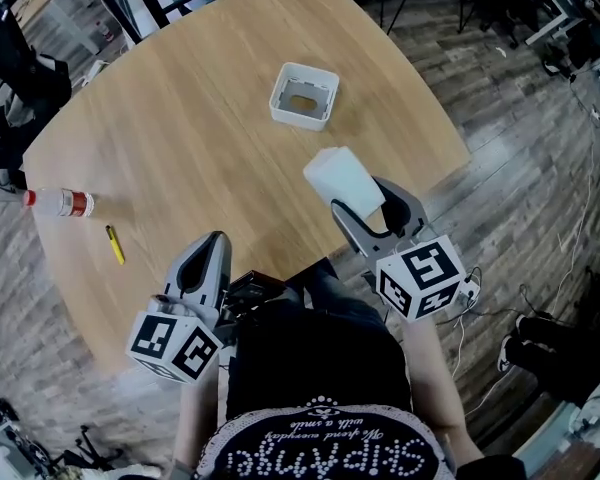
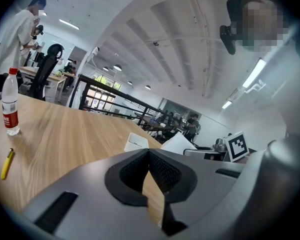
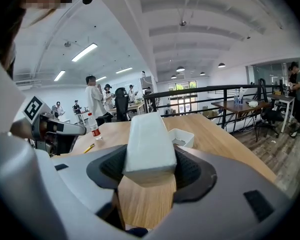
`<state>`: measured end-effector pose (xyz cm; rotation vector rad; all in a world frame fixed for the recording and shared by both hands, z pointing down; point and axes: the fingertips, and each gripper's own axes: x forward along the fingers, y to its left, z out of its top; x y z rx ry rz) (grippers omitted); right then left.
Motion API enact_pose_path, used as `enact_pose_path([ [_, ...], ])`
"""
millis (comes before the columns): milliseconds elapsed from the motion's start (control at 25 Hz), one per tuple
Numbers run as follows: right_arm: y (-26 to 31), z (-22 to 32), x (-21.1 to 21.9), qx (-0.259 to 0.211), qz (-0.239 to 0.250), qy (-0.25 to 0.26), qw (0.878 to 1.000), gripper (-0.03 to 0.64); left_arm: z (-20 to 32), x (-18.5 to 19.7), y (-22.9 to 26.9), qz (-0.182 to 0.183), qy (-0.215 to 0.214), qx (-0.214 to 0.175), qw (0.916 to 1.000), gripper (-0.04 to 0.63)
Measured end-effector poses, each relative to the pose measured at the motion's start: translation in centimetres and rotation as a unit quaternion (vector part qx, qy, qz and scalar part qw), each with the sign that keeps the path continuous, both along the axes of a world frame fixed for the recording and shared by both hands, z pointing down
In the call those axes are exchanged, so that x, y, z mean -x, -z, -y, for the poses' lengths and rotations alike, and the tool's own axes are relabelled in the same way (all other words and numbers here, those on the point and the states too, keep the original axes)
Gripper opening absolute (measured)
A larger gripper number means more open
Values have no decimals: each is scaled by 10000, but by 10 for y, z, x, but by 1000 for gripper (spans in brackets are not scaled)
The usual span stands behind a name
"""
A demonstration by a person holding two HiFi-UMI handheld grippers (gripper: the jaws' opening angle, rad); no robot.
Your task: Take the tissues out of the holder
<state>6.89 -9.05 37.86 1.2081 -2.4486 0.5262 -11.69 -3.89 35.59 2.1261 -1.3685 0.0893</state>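
While the left gripper [image 2: 149,153] has its jaws pressed together on nothing, the right gripper [image 1: 365,208] clamps the white tissues [image 1: 342,178] between its fingers, held up off the wooden table [image 1: 180,138]. Just beyond those fingertips sits the white holder [image 1: 302,118], apart from the pack. Off to the left fingers' side lie a yellow pen [image 1: 114,244] and, farther out, a bottle [image 1: 60,203].

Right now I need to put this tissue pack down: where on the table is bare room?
Free: the wide bare table between holder and bottle, and the strip beyond the holder. Taken: the left edge, with bottle and yellow pen. The right tongs hold the tissue pack over the near edge.
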Motion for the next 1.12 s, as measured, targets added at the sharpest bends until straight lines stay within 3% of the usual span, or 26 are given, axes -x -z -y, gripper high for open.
enact_pose_path([
  [480,6,-39,3,-24,201,-303,9993,270,-13,-6,-2,102,-335,21,9994,5],
  [1120,19,-70,-18,-148,352,-243,9990,270,-29,-33,11,121,-232,-127,9996,6],
])
